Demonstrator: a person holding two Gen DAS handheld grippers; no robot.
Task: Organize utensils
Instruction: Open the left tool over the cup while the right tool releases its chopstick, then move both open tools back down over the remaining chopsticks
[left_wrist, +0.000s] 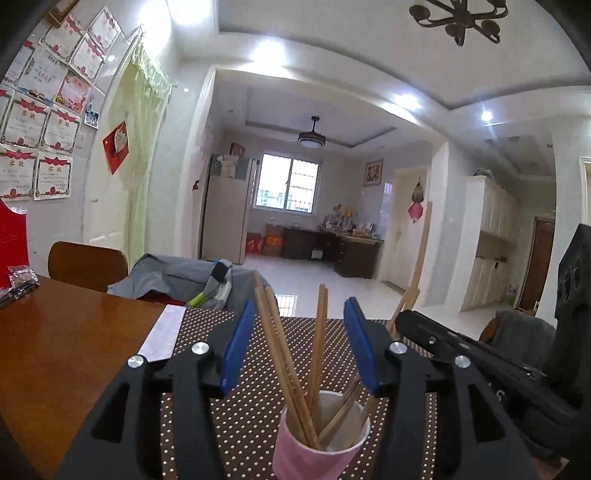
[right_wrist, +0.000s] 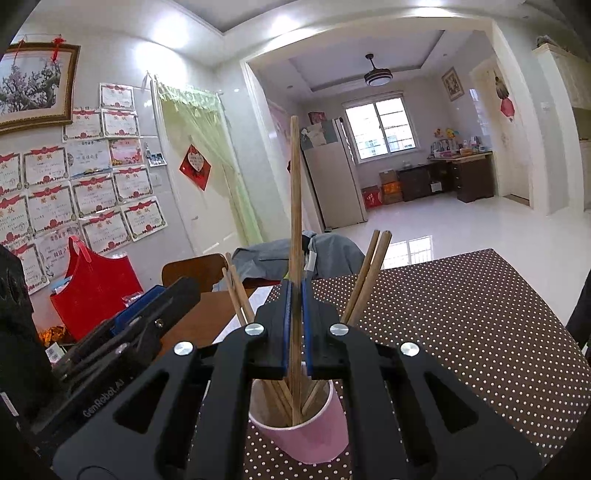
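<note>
Gripping one chopstick (right_wrist: 294, 229) upright over the pink cup (right_wrist: 314, 439), the right tool (right_wrist: 295, 295) (left tool (left_wrist: 299, 343) spread apart).

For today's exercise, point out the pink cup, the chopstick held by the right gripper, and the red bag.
pink cup (left_wrist: 295, 454): left wrist view, on its outer wall.
chopstick (right_wrist: 294, 206): right wrist view, on its upright shaft above the pads.
red bag (right_wrist: 96, 291): right wrist view, on its front face.

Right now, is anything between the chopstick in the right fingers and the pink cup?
Nothing visible. The right gripper is shut on the upright chopstick, whose lower end is already inside the pink cup, among the other chopsticks leaning there.
</note>
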